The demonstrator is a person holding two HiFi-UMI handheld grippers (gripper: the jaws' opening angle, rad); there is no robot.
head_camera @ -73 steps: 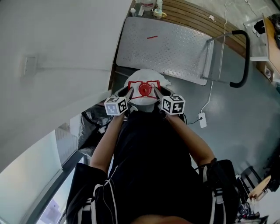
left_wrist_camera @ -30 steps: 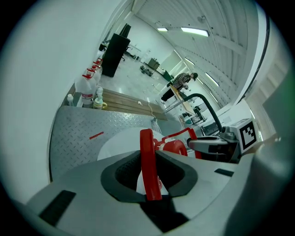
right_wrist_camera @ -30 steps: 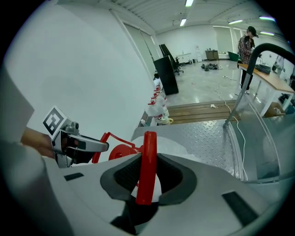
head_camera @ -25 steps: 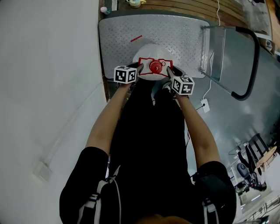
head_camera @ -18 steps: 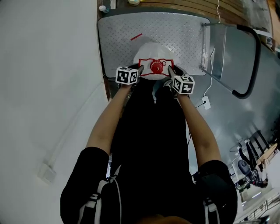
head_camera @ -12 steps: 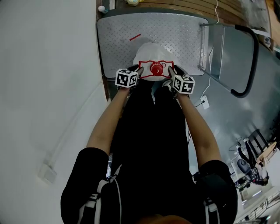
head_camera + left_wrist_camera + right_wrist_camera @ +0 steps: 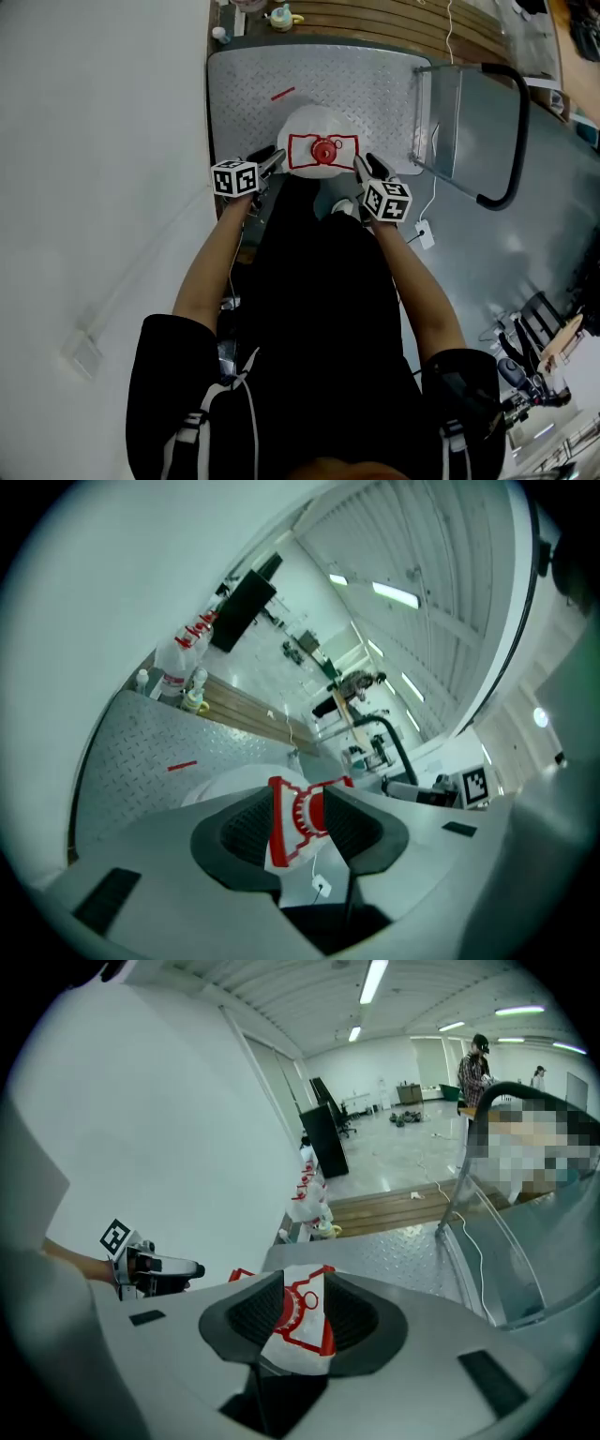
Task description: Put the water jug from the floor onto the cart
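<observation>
From the head view, the water jug (image 7: 322, 127) stood upright on the cart (image 7: 384, 84), on the near part of its checker-plate deck, its red cap in the middle of a red-framed label. The left gripper (image 7: 273, 161) hung just beside the jug on one side and the right gripper (image 7: 362, 163) just beside it on the other, neither one gripping it. A short red mark (image 7: 282, 94) lay on the deck beyond the jug, the cart's black handle (image 7: 507, 141) curved off to the right, and a white plug (image 7: 424, 234) lay on the grey floor. In the left gripper view, the left gripper (image 7: 302, 825) had its jaws wide, having just been opening; the water jug (image 7: 230, 782) showed through the gap with its red label, but the pads were not pressing on it. The cart (image 7: 131, 747) spread behind it, with a few bottles (image 7: 178, 672) standing at its far end. In the right gripper view, the right gripper (image 7: 302, 1309) was likewise spread wide, its jaws having just been opening, and the water jug (image 7: 307, 1342) showed between the pads without being clamped. The left gripper (image 7: 155, 1267) reached in from the left, and the cart (image 7: 403, 1241) lay beyond.
</observation>
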